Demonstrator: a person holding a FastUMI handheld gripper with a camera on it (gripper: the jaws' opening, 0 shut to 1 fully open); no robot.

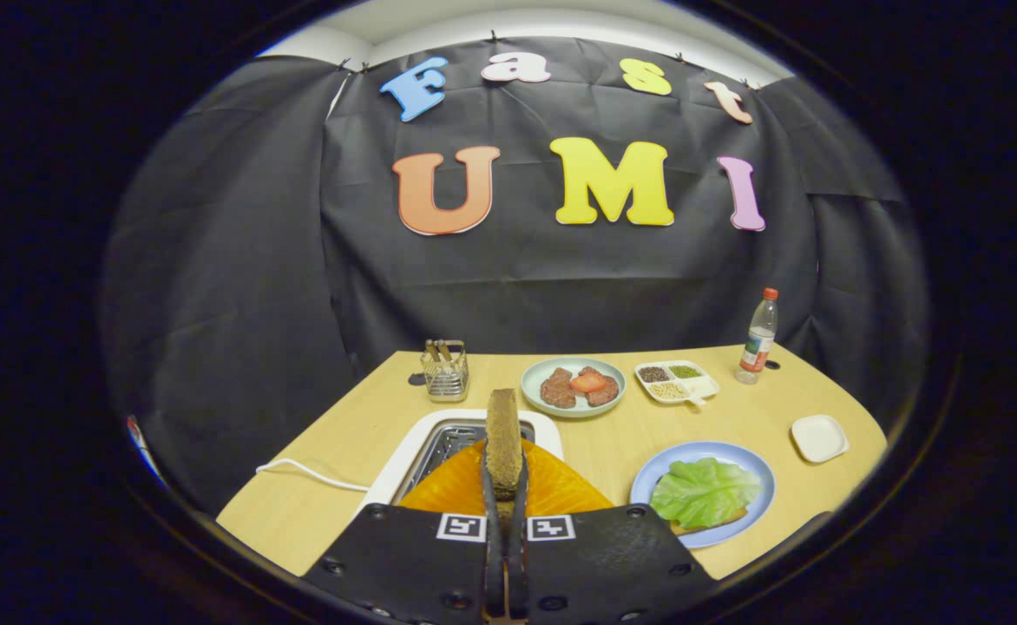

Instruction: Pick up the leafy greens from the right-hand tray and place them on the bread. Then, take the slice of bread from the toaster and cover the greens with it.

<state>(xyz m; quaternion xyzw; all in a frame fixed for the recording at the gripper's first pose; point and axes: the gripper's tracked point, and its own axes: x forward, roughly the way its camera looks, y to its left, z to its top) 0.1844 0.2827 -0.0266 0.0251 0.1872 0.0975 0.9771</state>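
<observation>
My gripper (505, 486) is shut on a slice of brown bread (502, 438), held upright on edge between the fingers, above the white toaster (422, 438). To the right of the fingers a blue plate (751, 464) holds a green leaf (704, 490) lying on a slice of bread (708, 523), of which just the front edge shows under the leaf.
Beyond the toaster: a wire holder (446, 373) with utensils, a pale plate (533, 382) with meat and tomato, a white divided dish (706, 389) of seeds, a bottle (759, 338), a small white square dish (819, 437). A white cable (309, 471) runs left of the toaster.
</observation>
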